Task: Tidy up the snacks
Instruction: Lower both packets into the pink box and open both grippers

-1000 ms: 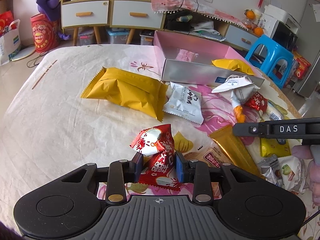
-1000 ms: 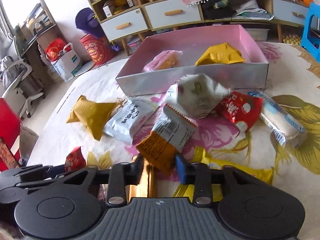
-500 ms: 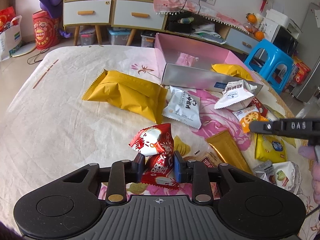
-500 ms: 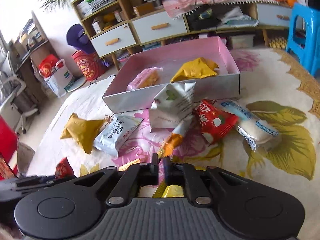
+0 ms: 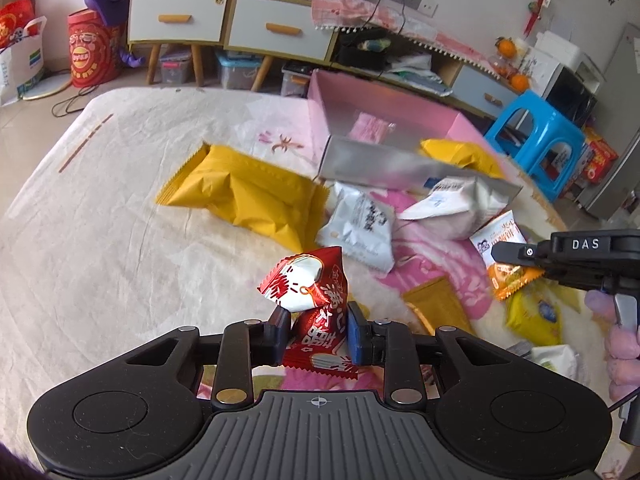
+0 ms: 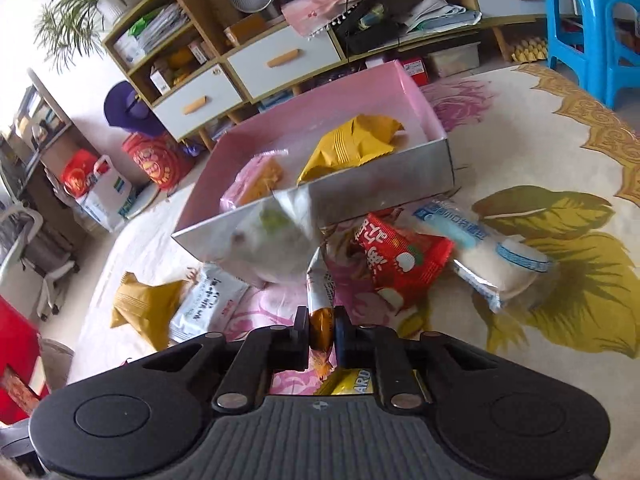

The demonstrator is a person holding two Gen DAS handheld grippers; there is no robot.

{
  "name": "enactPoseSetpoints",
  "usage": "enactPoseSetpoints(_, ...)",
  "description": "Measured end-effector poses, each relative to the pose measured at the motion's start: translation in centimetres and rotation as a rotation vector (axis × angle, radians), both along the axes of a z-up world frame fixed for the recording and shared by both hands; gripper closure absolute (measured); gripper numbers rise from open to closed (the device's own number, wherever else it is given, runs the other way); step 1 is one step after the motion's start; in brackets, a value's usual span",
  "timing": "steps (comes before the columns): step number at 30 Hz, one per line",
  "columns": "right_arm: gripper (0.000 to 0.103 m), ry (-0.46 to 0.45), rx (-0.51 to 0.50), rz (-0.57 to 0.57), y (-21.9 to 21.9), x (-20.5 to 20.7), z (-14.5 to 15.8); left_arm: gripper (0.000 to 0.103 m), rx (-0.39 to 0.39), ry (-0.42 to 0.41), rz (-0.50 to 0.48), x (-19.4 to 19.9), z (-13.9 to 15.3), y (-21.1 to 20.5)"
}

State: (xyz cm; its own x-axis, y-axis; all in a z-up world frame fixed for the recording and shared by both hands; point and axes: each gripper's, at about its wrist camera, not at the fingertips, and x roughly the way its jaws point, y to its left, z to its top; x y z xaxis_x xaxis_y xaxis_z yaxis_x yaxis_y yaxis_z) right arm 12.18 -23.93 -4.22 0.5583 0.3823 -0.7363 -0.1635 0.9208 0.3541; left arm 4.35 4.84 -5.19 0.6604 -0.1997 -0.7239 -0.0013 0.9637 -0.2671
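My left gripper [image 5: 319, 334] is shut on a red and white snack packet [image 5: 316, 304], held above the bed. My right gripper [image 6: 321, 330] is shut on an orange and white snack packet [image 6: 320, 296], lifted off the bed; it also shows in the left wrist view [image 5: 505, 258]. A pink box [image 6: 320, 196] with silver walls lies beyond both grippers. It holds a yellow packet [image 6: 356, 144] and a pink packet [image 6: 256, 176]. A large yellow bag [image 5: 244, 196] and a white packet [image 5: 360, 224] lie on the bed ahead of the left gripper.
A white puffed bag [image 6: 268, 240], a red packet [image 6: 400, 256] and a long white roll [image 6: 488, 248] lie in front of the box. More packets [image 5: 532, 312] lie at the right. A blue stool [image 5: 536, 136] and cabinets [image 5: 224, 20] stand past the bed.
My right gripper has shut on the orange and white packet and lifted it toward the box. My left gripper has kept hold of the red packet and risen slightly.
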Motion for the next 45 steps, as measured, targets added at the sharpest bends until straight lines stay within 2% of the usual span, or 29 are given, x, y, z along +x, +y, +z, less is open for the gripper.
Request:
enactPoseSetpoints(7, 0.101, -0.012, 0.084, -0.023, -1.2, -0.8, 3.2, 0.077, -0.041, -0.024, -0.013, 1.0, 2.0, -0.8)
enactPoseSetpoints(12, 0.101, -0.089, 0.107, -0.037, -1.6, 0.5, 5.4, 0.077, -0.034, -0.053, -0.023, 2.8, 3.7, -2.2)
enactPoseSetpoints(16, 0.101, -0.112, 0.13, -0.062, -2.3, 2.6, 6.1, 0.077, -0.006, -0.073, -0.037, 5.0, 5.1, -3.7)
enactPoseSetpoints(21, 0.101, -0.132, 0.096, -0.083, -3.0, 5.1, 5.6, 0.077, -0.001, -0.067, -0.034, 8.7, 6.0, -5.2)
enactPoseSetpoints(28, 0.1, -0.129, 0.062, -0.086, -4.2, 7.9, 4.5, 0.077, 0.008, -0.04, -0.02, 14.0, 4.9, -7.1)
enactPoseSetpoints(33, 0.1, -0.127, 0.052, -0.084, -4.6, 9.6, 3.8, 0.077, 0.063, -0.021, -0.028, 16.8, 3.4, -8.9)
enactPoseSetpoints(45, 0.1, -0.135, -0.016, -0.049, -3.4, 11.3, 2.7, 0.077, 0.159, 0.006, 0.006, 20.3, 1.6, -10.5)
